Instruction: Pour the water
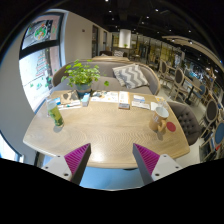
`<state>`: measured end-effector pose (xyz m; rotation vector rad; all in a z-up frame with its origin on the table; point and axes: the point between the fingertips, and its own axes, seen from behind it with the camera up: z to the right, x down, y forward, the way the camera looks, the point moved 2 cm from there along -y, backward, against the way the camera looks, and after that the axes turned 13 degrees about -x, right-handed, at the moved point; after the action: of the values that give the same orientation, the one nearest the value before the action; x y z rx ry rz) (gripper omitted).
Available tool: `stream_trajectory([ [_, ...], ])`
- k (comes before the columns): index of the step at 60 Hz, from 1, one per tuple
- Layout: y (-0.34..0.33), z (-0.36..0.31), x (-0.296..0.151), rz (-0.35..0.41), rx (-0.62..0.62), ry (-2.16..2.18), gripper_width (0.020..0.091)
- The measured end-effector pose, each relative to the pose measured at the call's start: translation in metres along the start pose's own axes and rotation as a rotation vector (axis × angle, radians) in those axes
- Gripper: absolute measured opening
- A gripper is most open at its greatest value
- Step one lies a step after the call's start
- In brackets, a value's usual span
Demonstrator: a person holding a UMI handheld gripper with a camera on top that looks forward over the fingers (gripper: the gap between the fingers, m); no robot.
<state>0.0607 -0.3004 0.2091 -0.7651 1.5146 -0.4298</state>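
Observation:
My gripper (112,160) hangs open above the near edge of a round light-wood table (110,130), with nothing between its magenta-padded fingers (76,157). On the table's left side stands a small green bottle-like thing (56,116). On the right side stands a pale cup (160,127) on a red coaster. Both are well beyond the fingers. Whether either holds water cannot be seen.
A potted green plant (83,74) and several books or papers (112,99) sit along the table's far side. A sofa with a patterned cushion (131,75) lies behind. Chairs (186,118) stand to the right. Blue-grey floor shows below the table's near edge.

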Motion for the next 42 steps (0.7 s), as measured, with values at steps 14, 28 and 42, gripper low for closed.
stream_trajectory([
  [14,0.035,-0.045,0.002,-0.006,0.001,0.007,0.0856],
  [28,0.083,-0.16,0.003,0.012,-0.075,0.013,0.0857],
  [42,0.16,-0.252,-0.033,0.112,-0.121,0.017,0.0861],
])
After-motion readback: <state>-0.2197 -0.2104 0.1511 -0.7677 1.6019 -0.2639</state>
